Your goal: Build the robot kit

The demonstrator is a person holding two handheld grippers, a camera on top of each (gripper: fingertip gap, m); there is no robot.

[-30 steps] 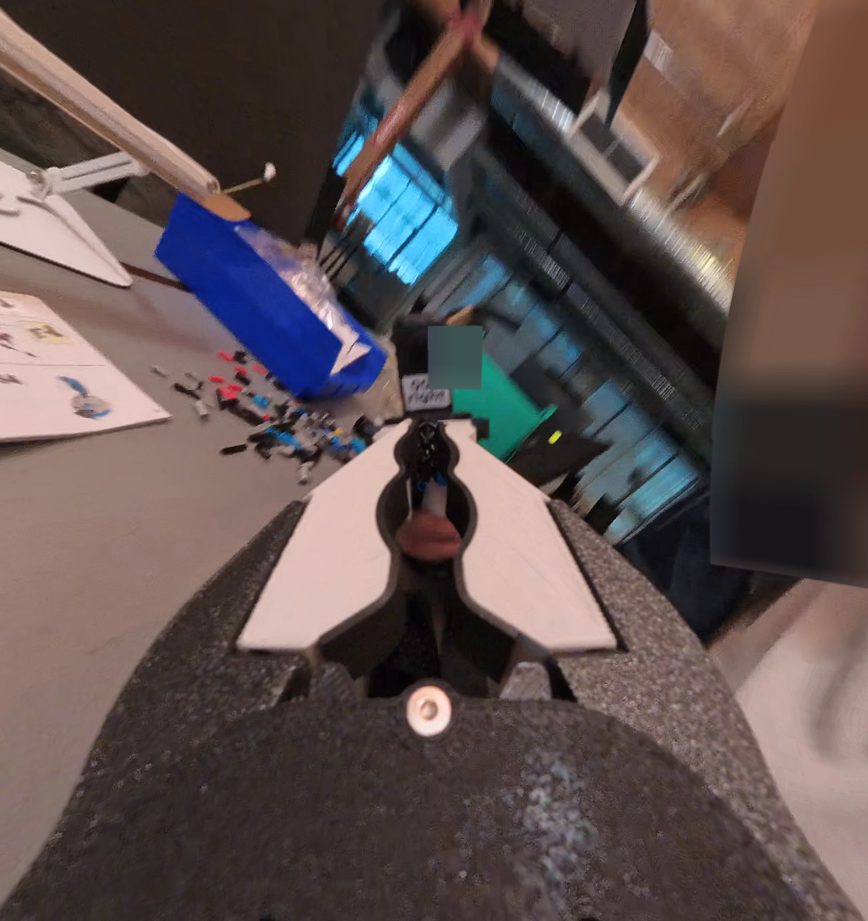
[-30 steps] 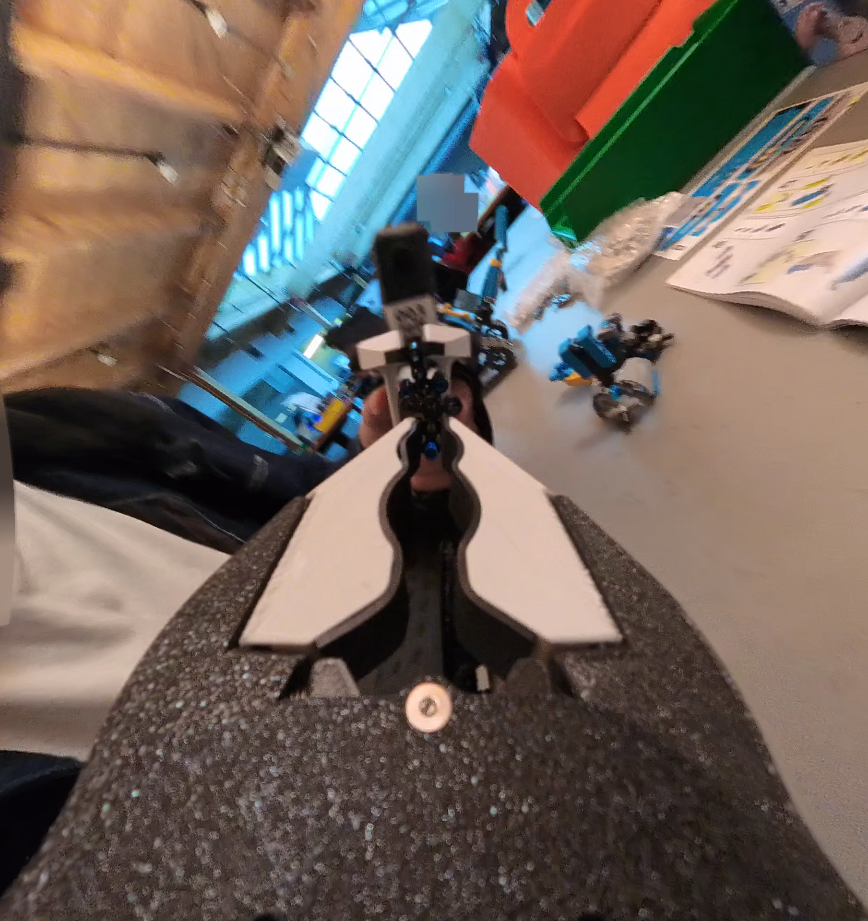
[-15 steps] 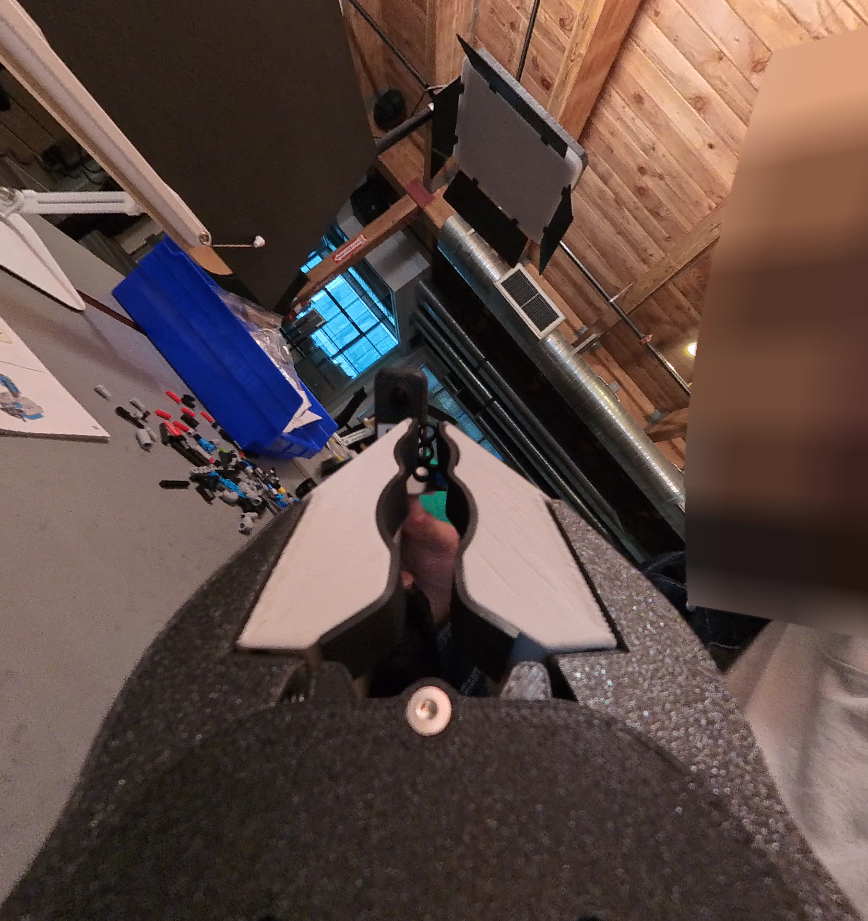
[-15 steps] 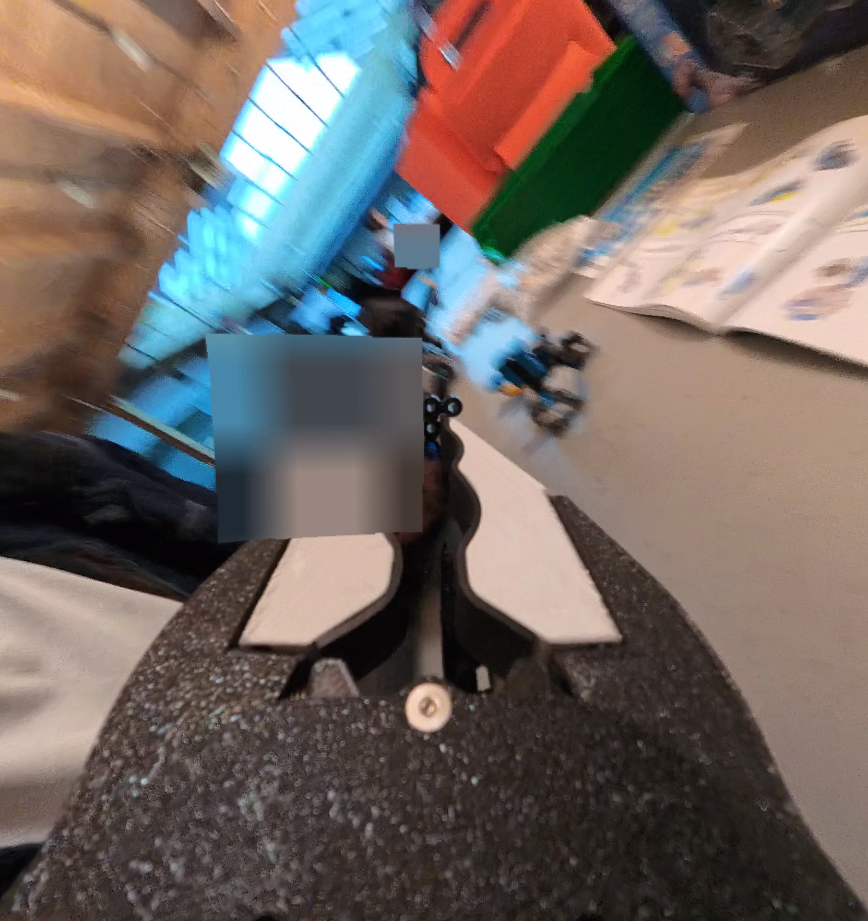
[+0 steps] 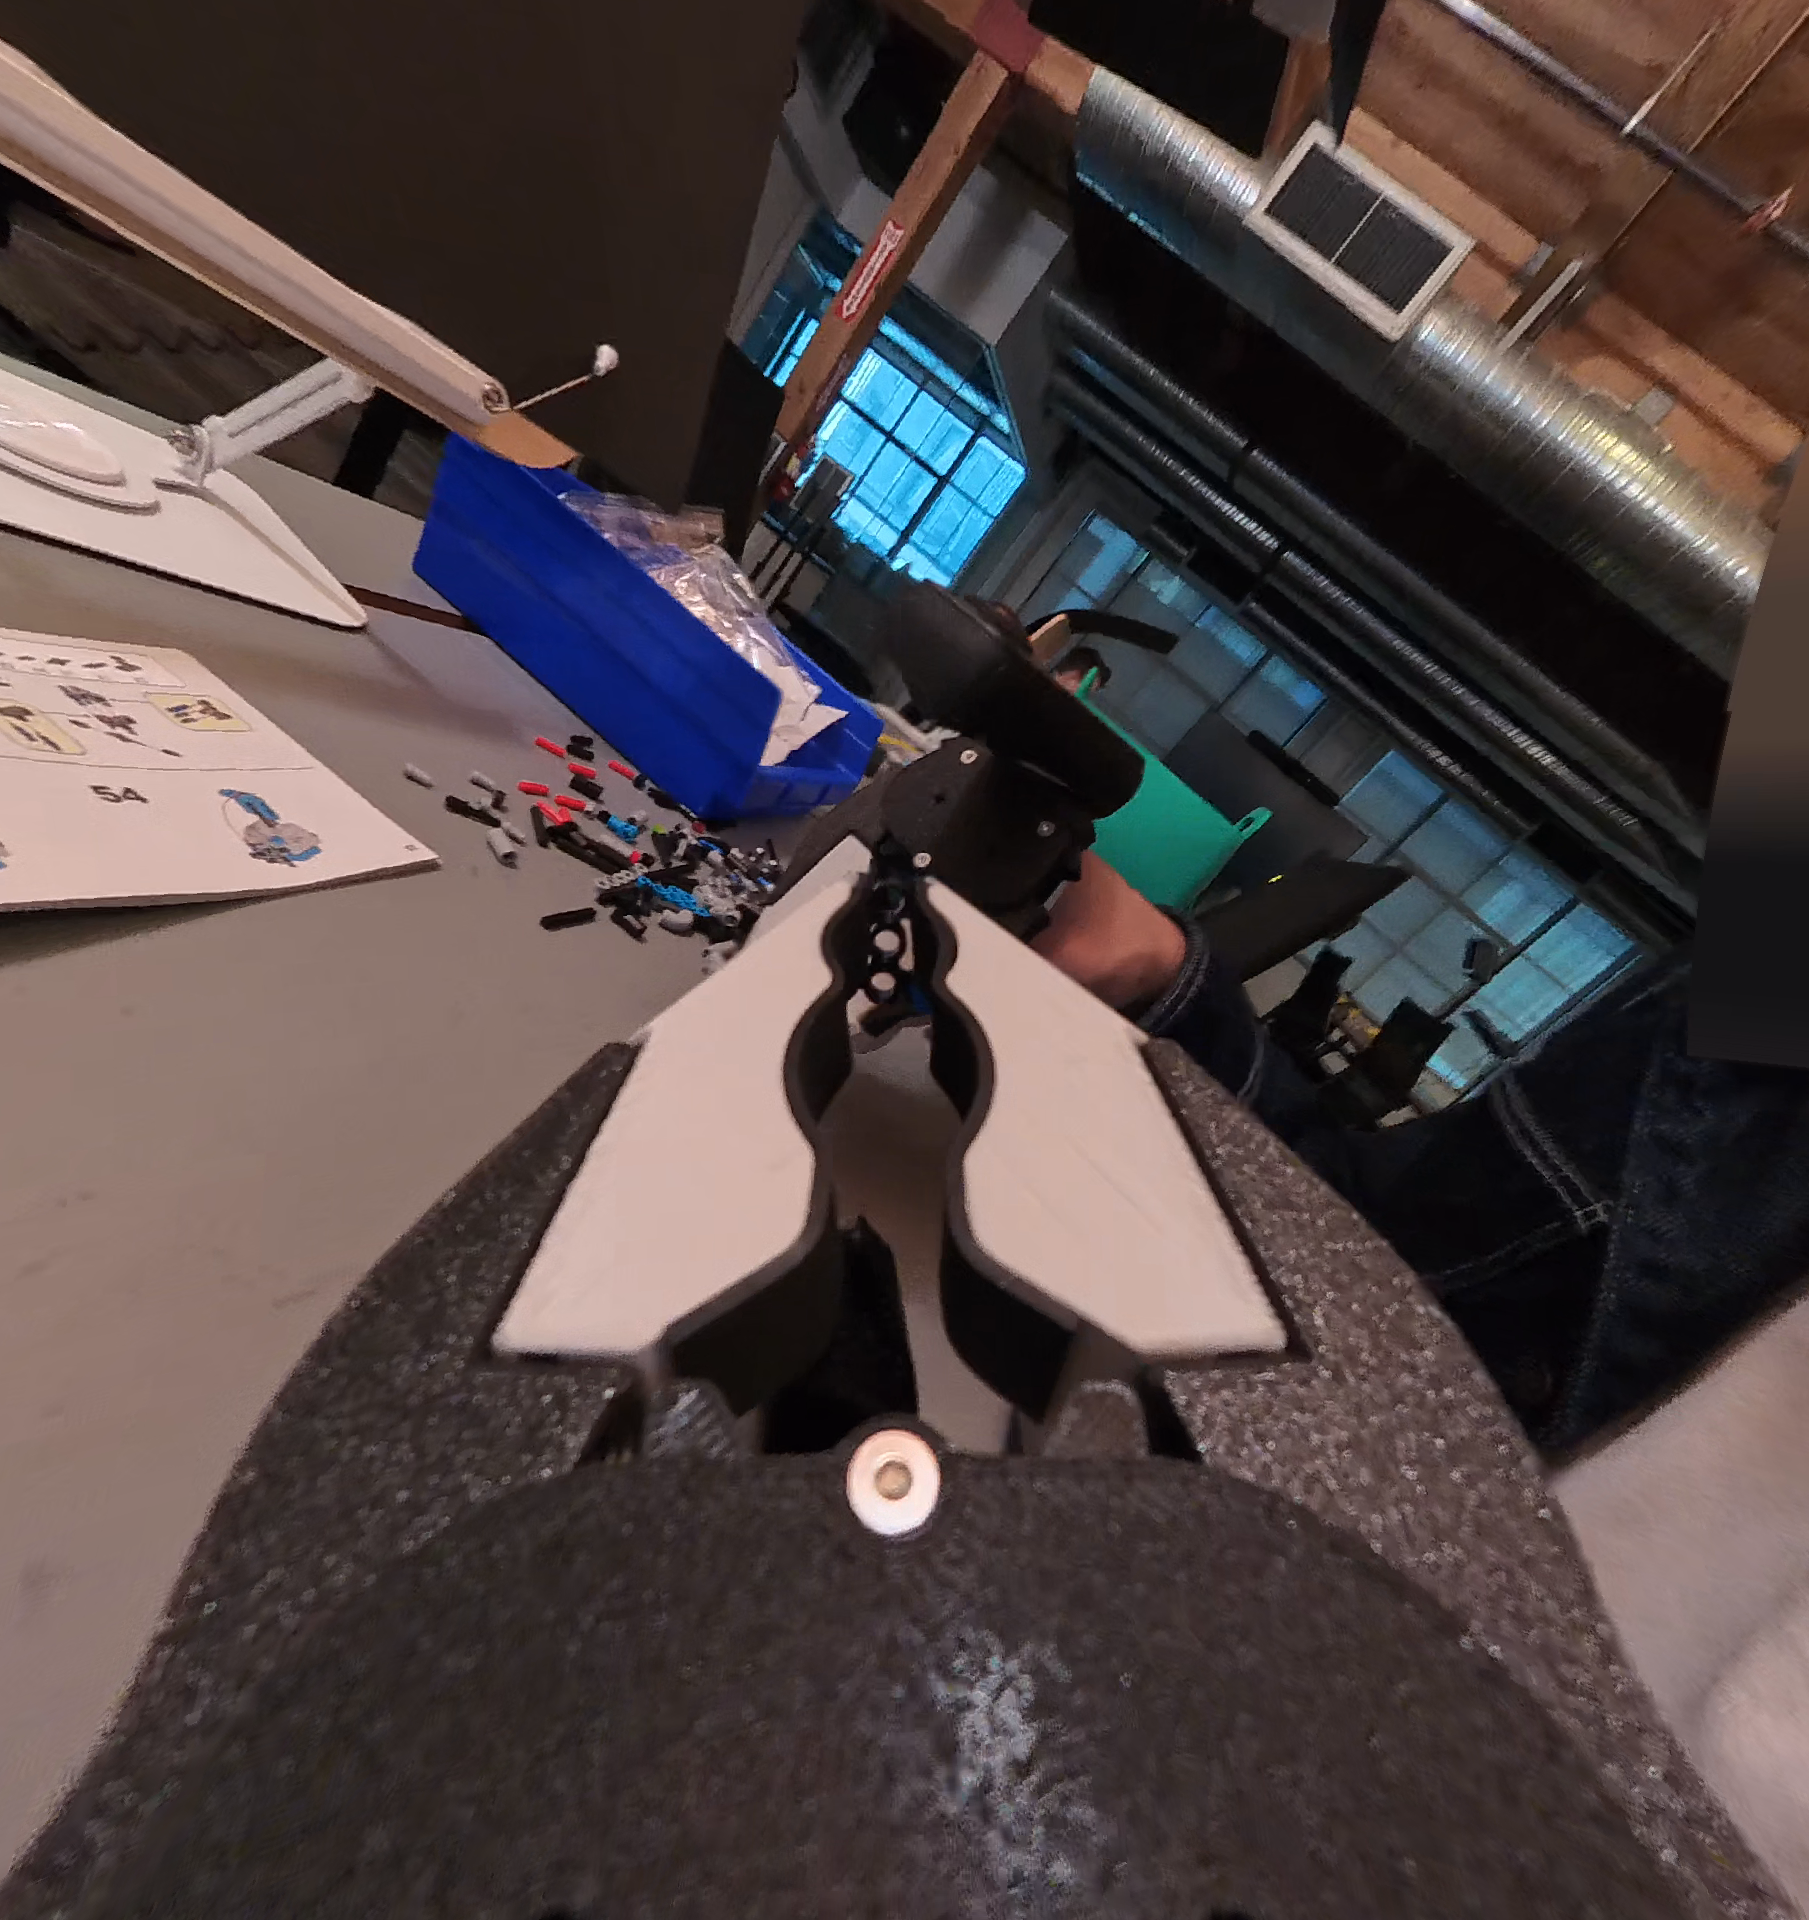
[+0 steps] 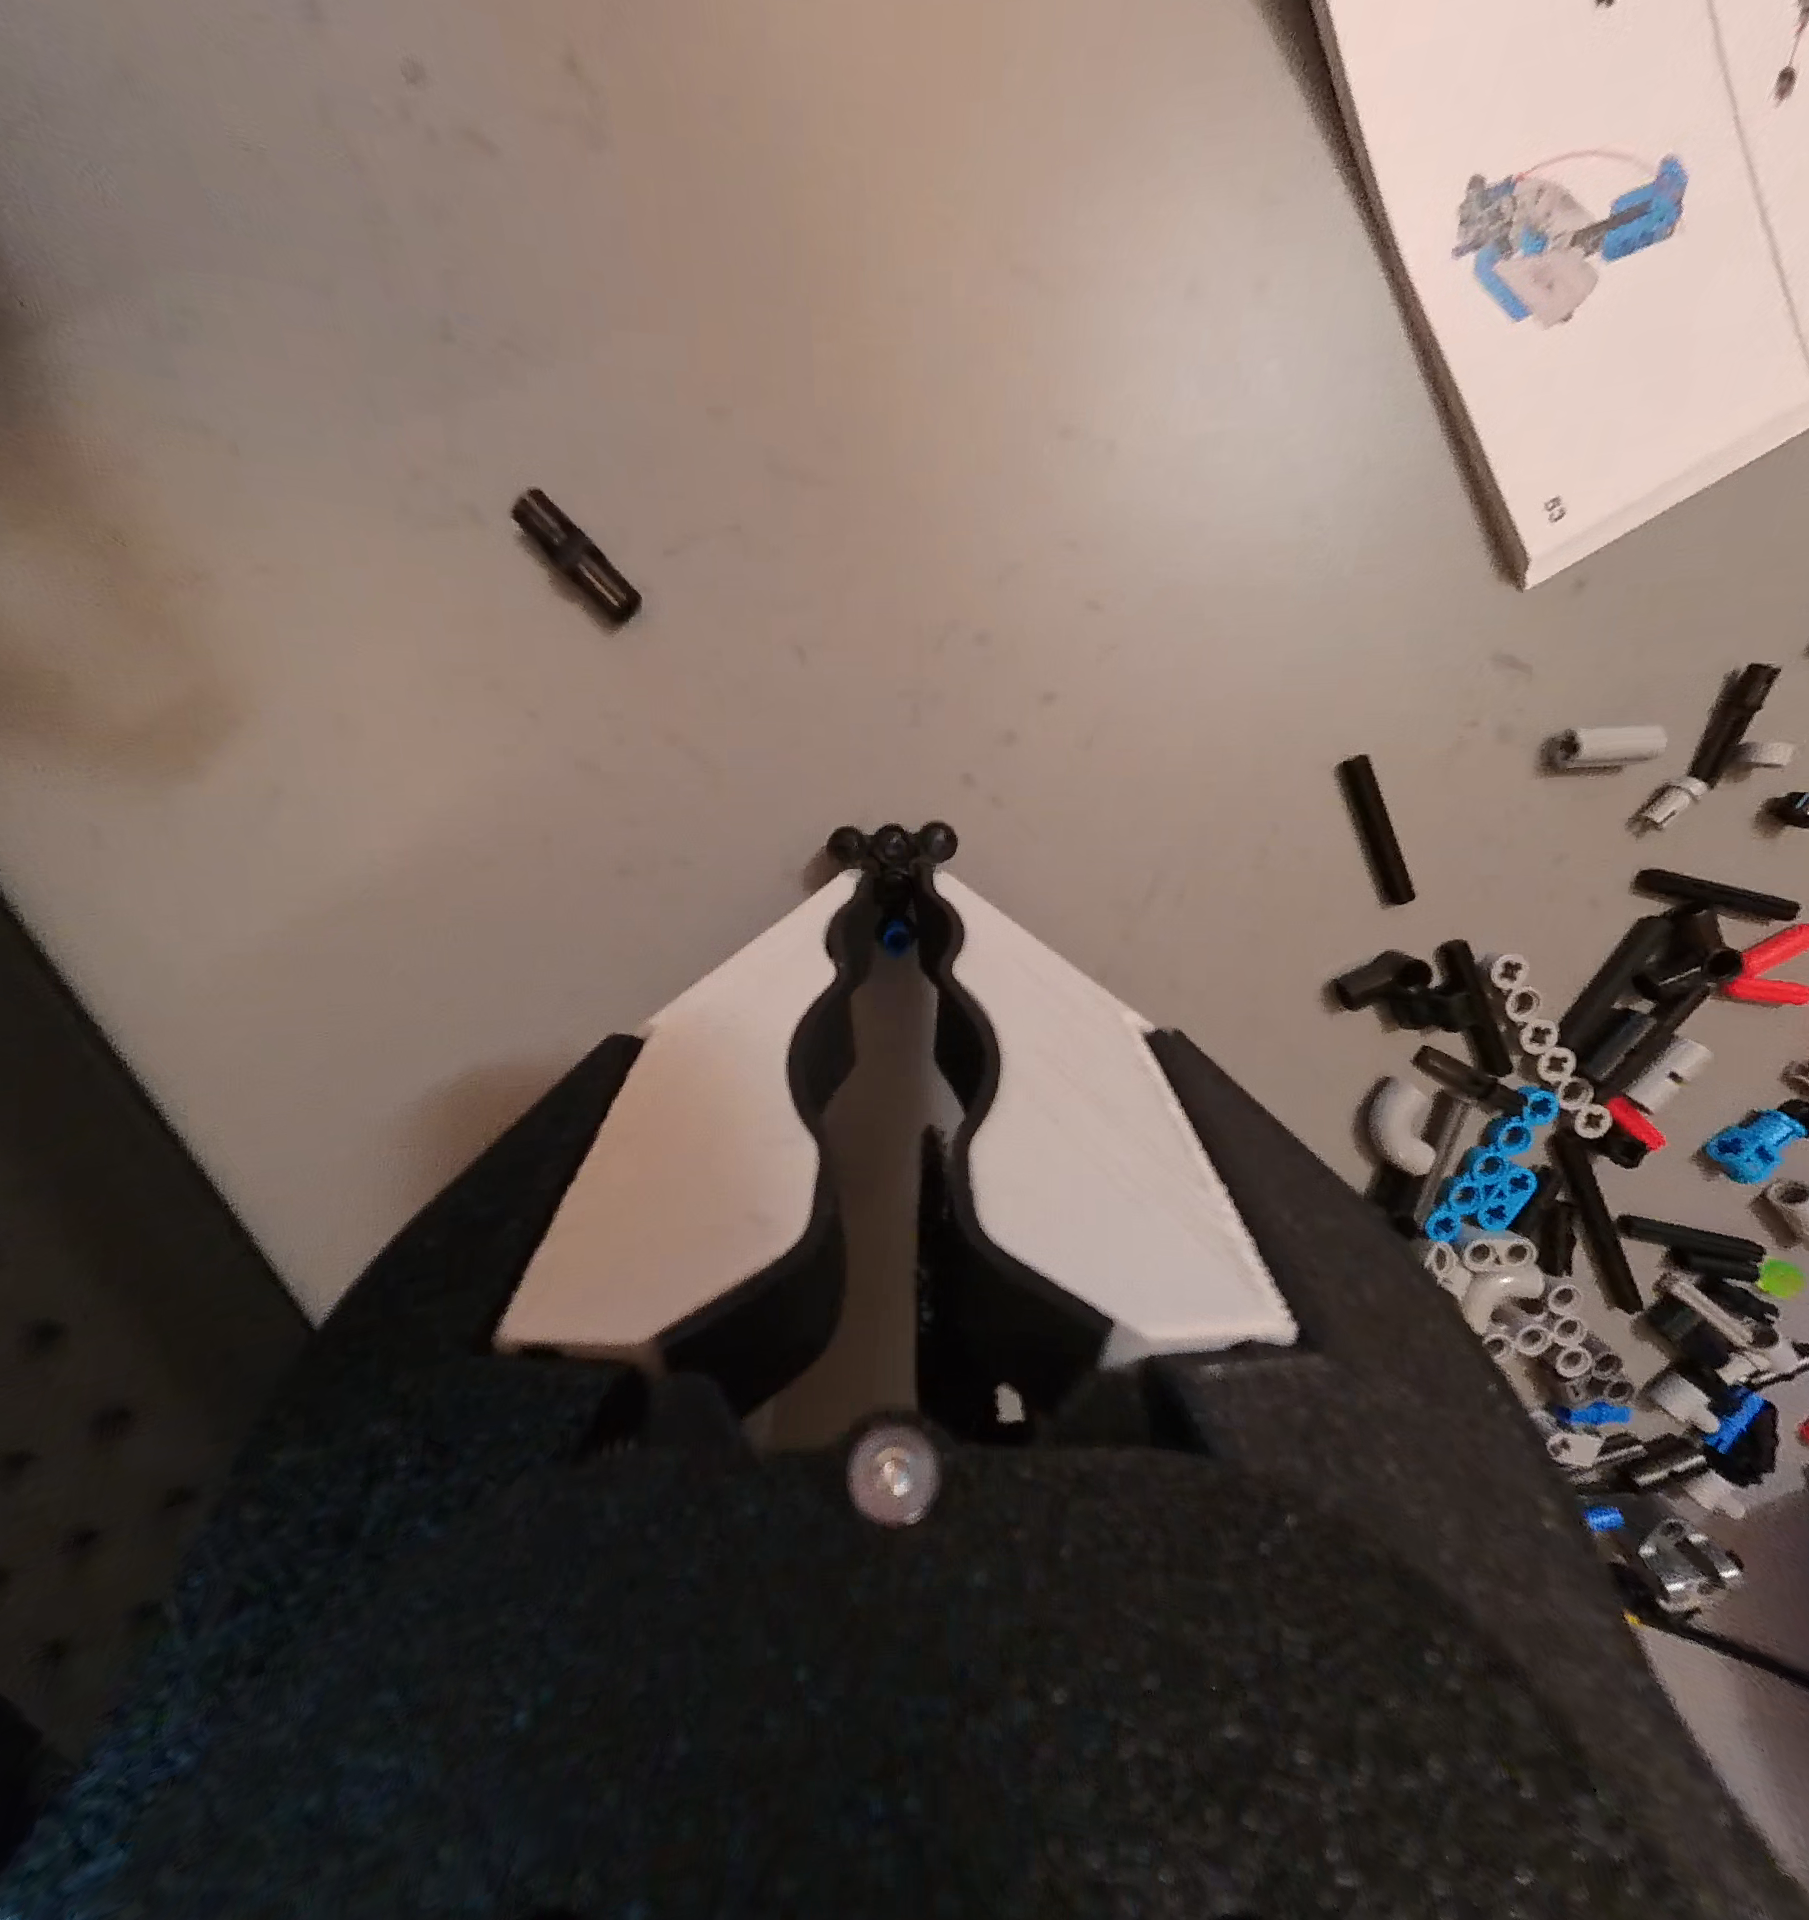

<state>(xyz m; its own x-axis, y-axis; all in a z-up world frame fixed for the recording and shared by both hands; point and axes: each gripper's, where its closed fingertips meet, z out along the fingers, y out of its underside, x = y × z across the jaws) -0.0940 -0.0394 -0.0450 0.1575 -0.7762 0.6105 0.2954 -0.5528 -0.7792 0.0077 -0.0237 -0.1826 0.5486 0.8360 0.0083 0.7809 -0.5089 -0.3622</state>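
Observation:
My left gripper (image 5: 892, 885) is shut on a small black beam with holes (image 5: 884, 940), held above the grey table (image 5: 256, 1091). The right gripper's black body (image 5: 993, 790), held by a hand, hangs just beyond its tips. In the right wrist view my right gripper (image 6: 892, 881) points down at the table (image 6: 879, 416). It is shut on a small black piece with three round ends (image 6: 889, 847) and a blue pin (image 6: 892, 935). A loose black pin (image 6: 575, 558) lies on the table to the upper left of it.
A pile of small black, grey, blue and red parts (image 6: 1606, 1143) lies to the right, also seen in the left wrist view (image 5: 630, 842). An open instruction booklet (image 5: 121, 790) (image 6: 1606, 260), a blue bin (image 5: 609, 634) and a white lamp base (image 5: 152, 509) stand on the table. A dark perforated surface (image 6: 48, 1351) lies past the table edge. Across from one pair of fingers to the other is roughly 15 cm.
The right gripper has swung from pointing across the table to pointing down at it. The left view has tipped down from the ceiling. The grippers no longer face each other tip to tip.

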